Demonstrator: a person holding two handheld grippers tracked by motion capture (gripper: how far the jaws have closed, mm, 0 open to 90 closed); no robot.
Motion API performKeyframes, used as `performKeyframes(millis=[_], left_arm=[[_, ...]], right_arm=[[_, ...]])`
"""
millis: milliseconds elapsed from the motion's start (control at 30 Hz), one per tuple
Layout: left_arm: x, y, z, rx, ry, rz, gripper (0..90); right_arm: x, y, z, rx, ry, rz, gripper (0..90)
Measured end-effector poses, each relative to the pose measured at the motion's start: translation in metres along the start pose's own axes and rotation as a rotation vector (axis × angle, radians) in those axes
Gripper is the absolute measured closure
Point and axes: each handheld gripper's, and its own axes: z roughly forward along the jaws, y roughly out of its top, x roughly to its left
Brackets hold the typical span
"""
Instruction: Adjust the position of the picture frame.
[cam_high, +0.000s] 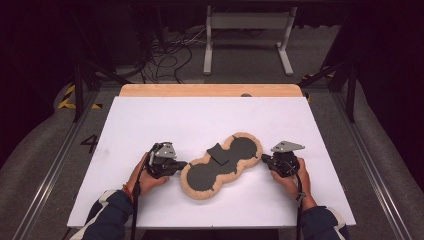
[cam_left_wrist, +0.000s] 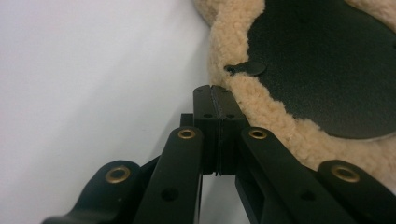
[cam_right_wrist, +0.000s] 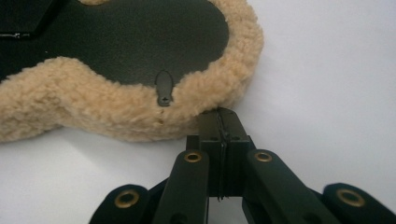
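**Both grippers at the ends of the fleece pad, nothing lifted yet**

At the left of the high view, the left gripper (cam_high: 176, 164) lies low on the white table (cam_high: 150, 120), its tip at the near-left end of the fleece-edged pad (cam_high: 220, 167). In the left gripper view its jaws are pressed together, pad against pad, and the tip touches the woolly rim (cam_left_wrist: 243, 93) just below a small black tab (cam_left_wrist: 246, 69). Whether any fleece is caught between the jaws I cannot tell; none shows in the seam.

The pad itself lies flat in the middle of the table, dark side up, running from near left to far right, with a small dark flap (cam_high: 218, 152) standing on its narrow waist.

At the right, the right gripper (cam_high: 264, 159) meets the far-right end of the pad. In the right gripper view its jaws are also closed tight, the tip against the fleece border (cam_right_wrist: 196, 100) just beside another black tab (cam_right_wrist: 164, 88).

By my reading the approach is done: each gripper has reached its end of the pad. A plain grip on the rim, and any lifting, folding or moving, look left to do.
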Motion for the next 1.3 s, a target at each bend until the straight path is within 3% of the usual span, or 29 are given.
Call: performKeyframes(millis=[200, 333, 467, 567, 667, 700, 800, 933, 1033, 1300], left_arm=[[-0.018, 0.000, 0.000, 0.013, -0.033, 0.062, 89.4], [-0.030, 0.000, 0.000, 0.030, -0.054, 0.100, 89.4], [-0.040, 0.001, 0.000, 0.039, -0.065, 0.120, 88.7], [-0.043, 0.002, 0.001, 0.044, -0.062, 0.125, 88.5], [-0.048, 0.003, 0.001, 0.052, -0.062, 0.129, 88.3], [-0.050, 0.003, 0.002, 0.053, -0.068, 0.132, 88.1], [-0.053, 0.003, 0.004, 0.062, -0.069, 0.137, 88.0], [-0.058, 0.004, 0.006, 0.064, -0.083, 0.153, 88.2], [-0.061, 0.005, 0.006, 0.064, -0.095, 0.158, 88.5], [-0.069, 0.005, 0.009, 0.062, -0.127, 0.145, 89.2]], right_arm=[[0.005, 0.002, 0.001, 0.005, -0.011, -0.008, 90.0], [0.008, 0.003, 0.003, 0.005, 0.010, 0.009, 90.0], [0.016, 0.007, 0.005, 0.011, 0.042, -0.005, 89.4], [0.020, 0.009, 0.006, 0.015, 0.059, -0.016, 89.0], [0.027, 0.013, 0.010, 0.019, 0.100, -0.009, 82.4], [0.031, 0.016, 0.011, 0.025, 0.102, -0.027, 82.6], [0.037, 0.021, 0.015, 0.029, 0.082, -0.031, 85.3], [0.039, 0.027, 0.020, 0.017, 0.106, 0.002, 90.0], [0.043, 0.032, 0.022, 0.029, 0.080, -0.018, 90.0], [0.045, 0.040, 0.029, 0.044, 0.082, -0.042, 90.0]])
